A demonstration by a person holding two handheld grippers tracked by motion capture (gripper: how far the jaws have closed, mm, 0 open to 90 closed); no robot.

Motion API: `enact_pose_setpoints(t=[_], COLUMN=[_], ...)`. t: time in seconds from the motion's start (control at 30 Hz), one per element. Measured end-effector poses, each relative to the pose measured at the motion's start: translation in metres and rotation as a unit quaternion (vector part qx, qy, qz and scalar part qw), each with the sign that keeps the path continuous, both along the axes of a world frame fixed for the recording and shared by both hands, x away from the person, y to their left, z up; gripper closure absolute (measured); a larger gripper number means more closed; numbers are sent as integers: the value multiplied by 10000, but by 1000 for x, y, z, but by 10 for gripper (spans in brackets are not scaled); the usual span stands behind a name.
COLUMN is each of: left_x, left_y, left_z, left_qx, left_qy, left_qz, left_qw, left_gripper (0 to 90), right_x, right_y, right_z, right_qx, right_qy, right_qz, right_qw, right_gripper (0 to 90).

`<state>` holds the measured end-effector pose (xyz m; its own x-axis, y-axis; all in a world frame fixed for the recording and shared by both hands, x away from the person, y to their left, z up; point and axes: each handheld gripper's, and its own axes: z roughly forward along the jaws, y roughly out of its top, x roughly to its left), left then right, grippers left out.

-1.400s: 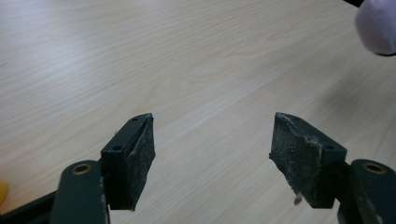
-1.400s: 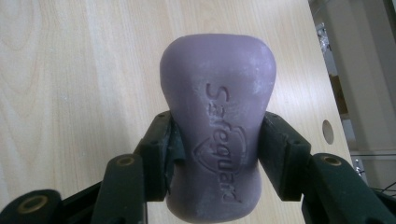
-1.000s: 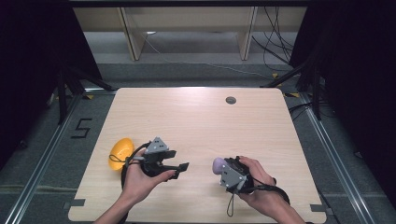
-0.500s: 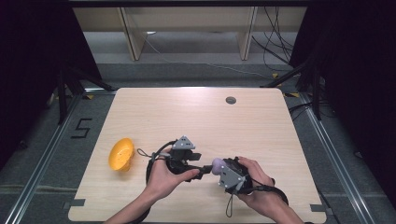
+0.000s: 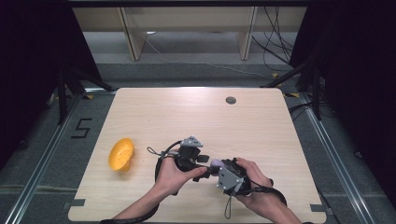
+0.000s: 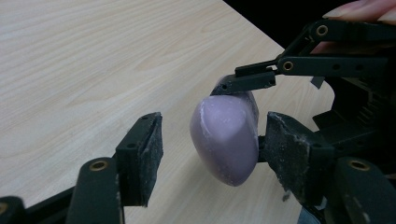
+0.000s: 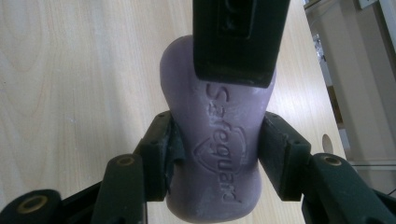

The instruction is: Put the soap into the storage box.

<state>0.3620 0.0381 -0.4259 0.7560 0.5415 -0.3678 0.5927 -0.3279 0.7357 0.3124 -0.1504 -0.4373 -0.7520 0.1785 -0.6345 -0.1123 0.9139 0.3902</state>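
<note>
While the right gripper (image 7: pixel 215 154) is clamped on the waist of a purple soap bar (image 7: pixel 219 140), both its pads pressed against the narrow sides, the left gripper (image 6: pixel 210 154) has come in around the bar's free end. Its jaws have just been closing, with the soap between them, but they are not gripping yet. In the left gripper view one pad sits against or just beside the bar at 3 o'clock, and the other stands clear of it at 9 o'clock with bare table (image 5: pixel 187 116) showing in the gap.

From where I stand the whole thing turns on how the bar lies. In the right gripper view its long axis runs from 6 to 12 o'clock, straight out along that gripper's jaws, and one black jaw of the left gripper lies across the far end at 12. In the high view the bar juts from the right hand (image 5: pixel 254 179) toward 10 o'clock, held just above the near edge of the table, and the left hand (image 5: pixel 175 172) meets it from 9 o'clock. The left hand is therefore the nearer to the free end. I would judge this a handover about to close. A yellow dish (image 5: pixel 121 154) lies well apart at 9 o'clock of both hands.
</note>
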Motion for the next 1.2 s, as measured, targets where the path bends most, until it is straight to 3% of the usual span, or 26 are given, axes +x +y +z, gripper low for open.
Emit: enact_pose_setpoints(t=[0.2, 0.7, 1.0, 1.03, 1.2], left_x=[2, 4, 5, 5, 6], left_y=[-2, -4, -6, -6, -7], left_z=[1, -4, -5, -5, -5], left_qx=[-27, -76, -151, -171, -229], left_qy=[32, 238, 341, 368, 447], left_qz=[-45, -72, -105, -110, -137], left_qw=[10000, 9997, 9992, 9991, 9986], left_gripper=[374, 409, 460, 472, 504], right_x=[-3, -4, -5, -3, -4], right_y=[2, 3, 4, 4, 5], right_z=[-1, 0, 2, 3, 3], right_qx=[88, 136, 179, 112, 137], right_qy=[139, 37, -10, -61, -48], right_qz=[-171, -165, -119, 66, 69], right_qw=[9997, 9998, 9998, 9999, 9999], right_gripper=[505, 505, 505, 505, 505])
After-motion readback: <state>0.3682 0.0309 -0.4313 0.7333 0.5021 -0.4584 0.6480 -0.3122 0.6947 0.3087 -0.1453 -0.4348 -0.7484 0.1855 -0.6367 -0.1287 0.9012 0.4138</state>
